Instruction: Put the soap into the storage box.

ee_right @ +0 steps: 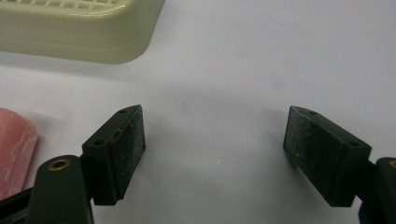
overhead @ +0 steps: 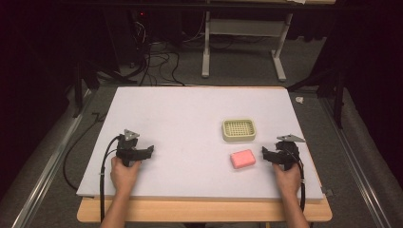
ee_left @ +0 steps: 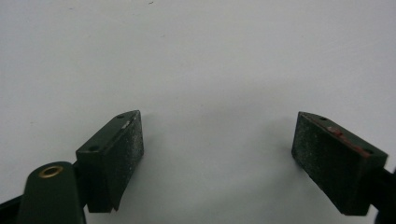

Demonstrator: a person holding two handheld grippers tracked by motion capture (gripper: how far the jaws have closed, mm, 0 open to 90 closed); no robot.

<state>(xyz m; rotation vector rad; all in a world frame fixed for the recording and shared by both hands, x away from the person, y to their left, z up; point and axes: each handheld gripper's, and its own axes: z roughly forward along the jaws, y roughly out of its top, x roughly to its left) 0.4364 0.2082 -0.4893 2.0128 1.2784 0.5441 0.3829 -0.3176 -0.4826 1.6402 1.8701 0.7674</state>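
High view shows both tongs, left tongs (overhead: 148, 151) and right tongs (overhead: 266, 154), resting wide open and empty on the desk (overhead: 190, 114), the pink soap bar (overhead: 243, 158) just beside the right tongs, soap dish (overhead: 239, 129) beyond it, so grasping the bar likely comes next.

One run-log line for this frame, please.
left gripper: open, resting on white board | right gripper: open, beside pink soap bar, not touching | cream soap dish: empty
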